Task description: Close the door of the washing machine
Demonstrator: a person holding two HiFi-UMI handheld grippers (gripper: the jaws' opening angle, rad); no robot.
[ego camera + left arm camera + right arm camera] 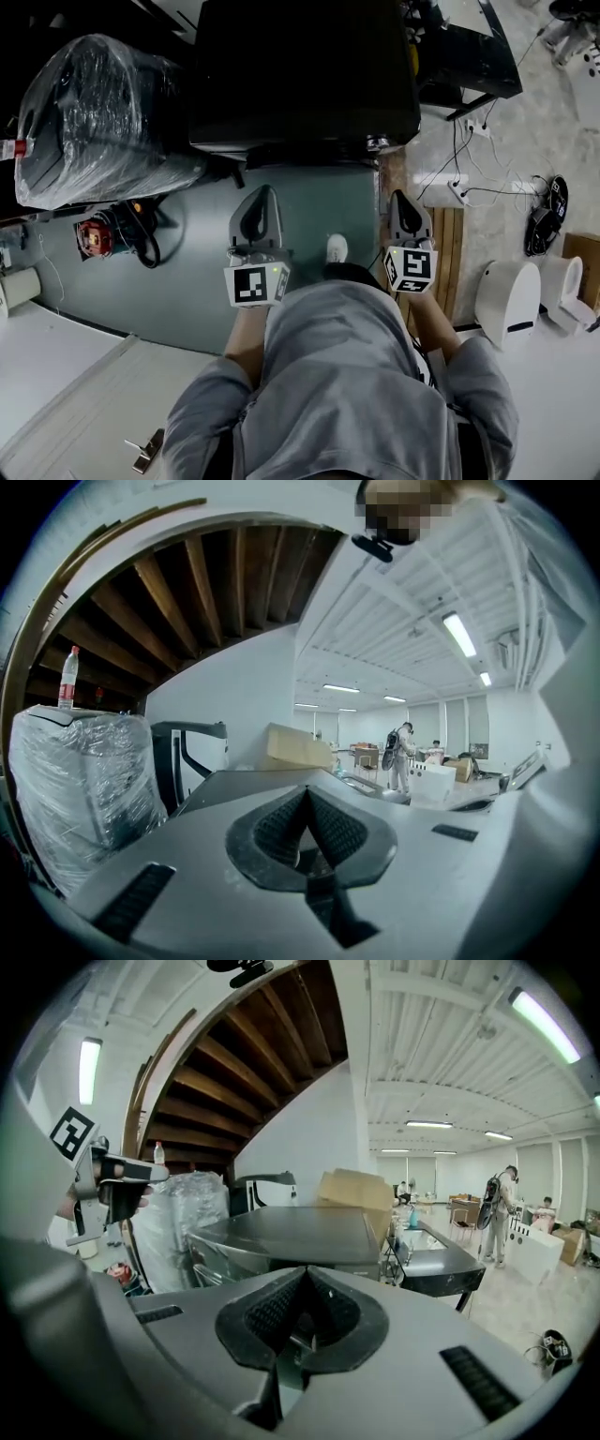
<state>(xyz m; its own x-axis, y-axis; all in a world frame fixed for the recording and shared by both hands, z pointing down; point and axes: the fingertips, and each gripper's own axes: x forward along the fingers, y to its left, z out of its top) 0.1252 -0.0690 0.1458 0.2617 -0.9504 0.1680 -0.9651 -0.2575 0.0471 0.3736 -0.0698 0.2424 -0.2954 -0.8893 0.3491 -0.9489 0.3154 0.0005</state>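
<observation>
left tool (257, 195) and right tool (404, 199), both pinched shut and empty, hang just before the dark washer (300, 75), whose door (out of sight here) should be rigid, light, best pushed at its free edge.

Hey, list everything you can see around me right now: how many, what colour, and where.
washing machine: one, dark, straight ahead
wrapped bulky item: one, dark under clear plastic, left of the machine
bottle: one, clear with red, on the wrapped item
cardboard box: one, tan, behind the machine
table: one, black, right of the machine
red device: one, floor at left
white rounded objects: two, floor at far right
left gripper: grey, shut, empty
right gripper: grey, shut, empty
</observation>
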